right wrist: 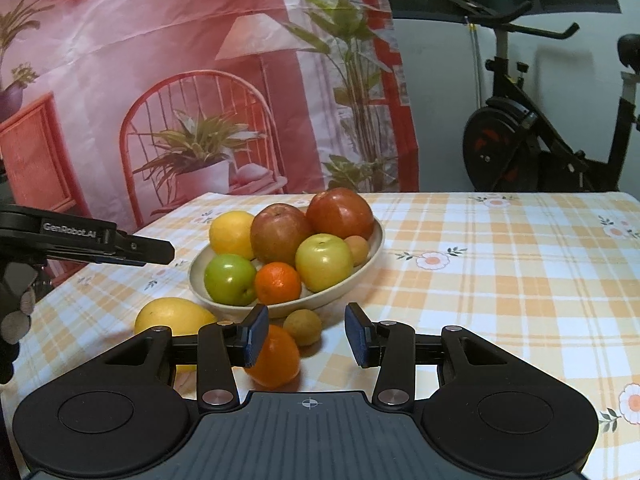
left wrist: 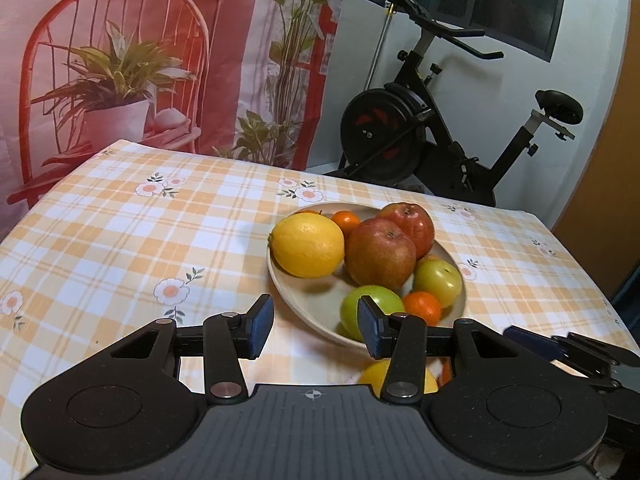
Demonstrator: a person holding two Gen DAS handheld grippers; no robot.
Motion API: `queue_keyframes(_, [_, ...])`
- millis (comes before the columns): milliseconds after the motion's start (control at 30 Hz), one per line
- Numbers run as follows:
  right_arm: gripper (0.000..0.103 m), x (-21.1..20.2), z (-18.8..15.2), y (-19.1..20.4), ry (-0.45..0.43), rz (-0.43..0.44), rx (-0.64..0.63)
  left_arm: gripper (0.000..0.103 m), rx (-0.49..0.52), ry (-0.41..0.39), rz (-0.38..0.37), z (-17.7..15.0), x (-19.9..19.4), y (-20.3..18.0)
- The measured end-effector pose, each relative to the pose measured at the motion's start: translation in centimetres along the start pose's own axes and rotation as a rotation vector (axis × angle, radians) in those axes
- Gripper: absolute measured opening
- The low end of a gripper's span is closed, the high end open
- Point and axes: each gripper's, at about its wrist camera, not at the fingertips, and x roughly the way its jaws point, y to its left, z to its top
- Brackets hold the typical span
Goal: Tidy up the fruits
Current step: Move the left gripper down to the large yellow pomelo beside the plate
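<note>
A beige plate holds a lemon, two red apples, two green apples, and small oranges. On the cloth in front of the plate lie a second lemon, an orange and a small brown fruit. My left gripper is open and empty over the plate's near rim; it also shows in the right wrist view. My right gripper is open and empty, just above the loose orange and brown fruit.
The table has an orange checked cloth with flowers. A printed backdrop hangs behind the table. An exercise bike stands past the far edge.
</note>
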Motion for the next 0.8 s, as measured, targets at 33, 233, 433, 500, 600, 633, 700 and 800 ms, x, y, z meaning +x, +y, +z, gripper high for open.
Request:
queue_keyframes(33, [0.04,0.0,0.0,0.1,0.001,0.001,-0.005,0.049,0.005,-0.003,-0.001,-0.1,-0.3,-0.1])
queue_keyframes(233, [0.04,-0.3,-0.1,0.4,0.001,0.012,-0.01,0.049,0.016,-0.017,-0.007,-0.6,-1.4,-0.6])
queue_keyframes(433, [0.04,-0.4,-0.2,0.6,0.009,0.027,-0.024,0.049,0.024,-0.007,-0.008,-1.2,-1.5,-0.8])
queue_keyframes(500, [0.04,-0.4,-0.2,0.7,0.012,0.034,-0.031,0.049,0.028,-0.002,-0.009,-1.4,-1.4,-0.9])
queue_keyframes(600, [0.04,-0.3,-0.2,0.8,0.019,0.045,-0.034,0.049,0.037,0.001,-0.011,-1.7,-1.6,-1.1])
queue_keyframes(633, [0.04,-0.2,-0.2,0.8,0.021,0.048,-0.034,0.049,0.039,0.002,-0.011,-1.7,-1.6,-1.1])
queue_keyframes(700, [0.04,-0.1,-0.2,0.8,0.023,0.052,-0.037,0.049,0.042,0.003,-0.013,-1.8,-1.6,-1.2])
queue_keyframes(800, [0.04,-0.1,-0.3,0.9,0.027,0.054,-0.041,0.049,0.047,0.009,-0.016,-1.9,-1.6,-1.2])
